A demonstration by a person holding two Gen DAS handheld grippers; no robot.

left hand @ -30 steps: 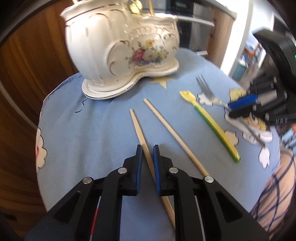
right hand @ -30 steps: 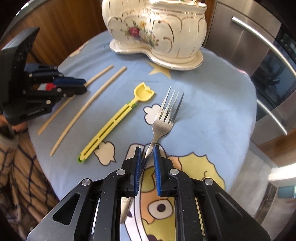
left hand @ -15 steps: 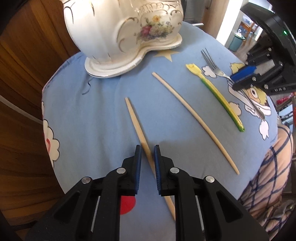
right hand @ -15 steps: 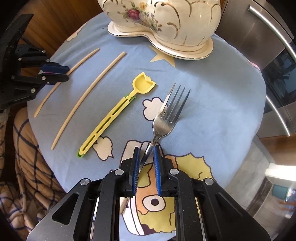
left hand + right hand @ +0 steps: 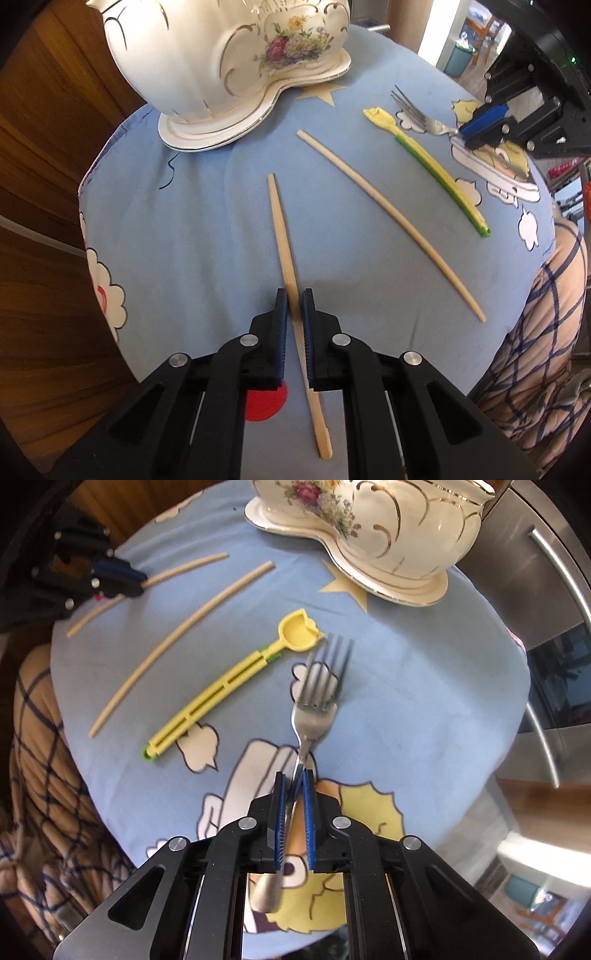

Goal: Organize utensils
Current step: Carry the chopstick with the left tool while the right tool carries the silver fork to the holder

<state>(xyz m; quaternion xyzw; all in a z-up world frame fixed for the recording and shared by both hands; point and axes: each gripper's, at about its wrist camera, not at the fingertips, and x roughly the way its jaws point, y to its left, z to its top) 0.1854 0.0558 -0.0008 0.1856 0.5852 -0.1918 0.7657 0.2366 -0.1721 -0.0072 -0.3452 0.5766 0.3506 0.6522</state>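
Observation:
My left gripper is shut on a wooden chopstick that points toward the white floral ceramic holder. A second chopstick lies on the blue cloth to its right. My right gripper is shut on the handle of a metal fork, tines pointing away. A yellow spoon-shaped utensil lies left of the fork. The holder stands at the far side. In the right wrist view, the left gripper and its chopstick show at far left.
The round table carries a blue cartoon cloth. A wooden wall stands left of it. A steel appliance with bar handles is on the right. A person's plaid-clad legs are at the table's near edge.
Both grippers have drawn back and upward from the holder, each still holding its utensil. The fork and the gripped chopstick appear lifted off the cloth.

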